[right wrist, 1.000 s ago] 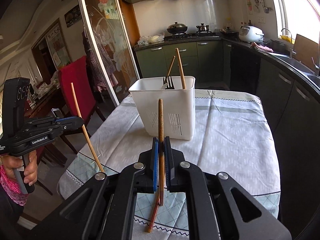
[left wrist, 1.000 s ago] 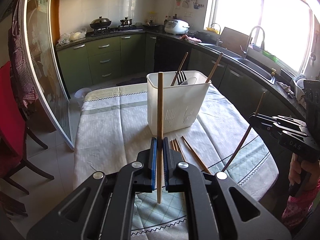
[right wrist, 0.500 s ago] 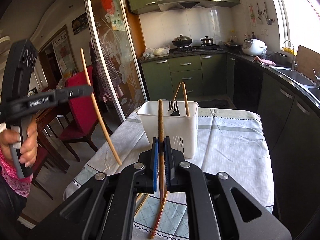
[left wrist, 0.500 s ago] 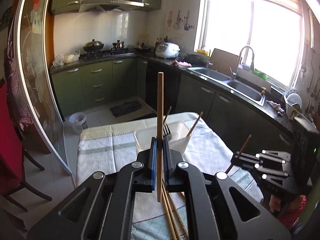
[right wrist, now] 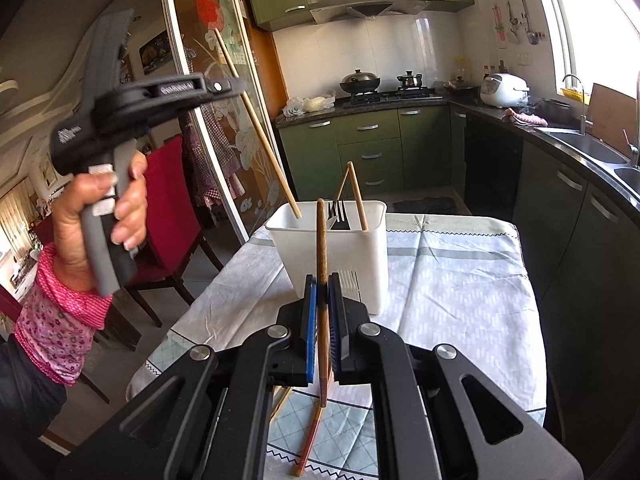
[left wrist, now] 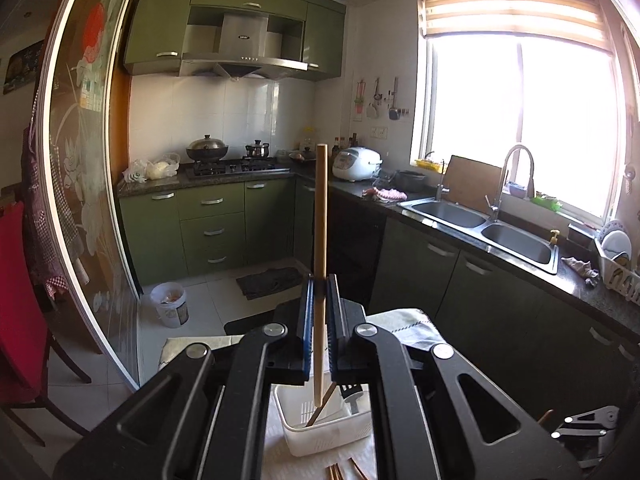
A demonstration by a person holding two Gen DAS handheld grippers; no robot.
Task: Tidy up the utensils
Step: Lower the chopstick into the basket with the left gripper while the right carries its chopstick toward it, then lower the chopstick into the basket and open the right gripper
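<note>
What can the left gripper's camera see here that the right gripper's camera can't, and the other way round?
Only the left camera shows the inside of the white holder from above and the double sink. Only the right camera shows the hand holding the left gripper, with the tip of its pale chopstick at the holder's rim, and the red chair. Both show the holder, the fork, the stove and the rice cooker.
</note>
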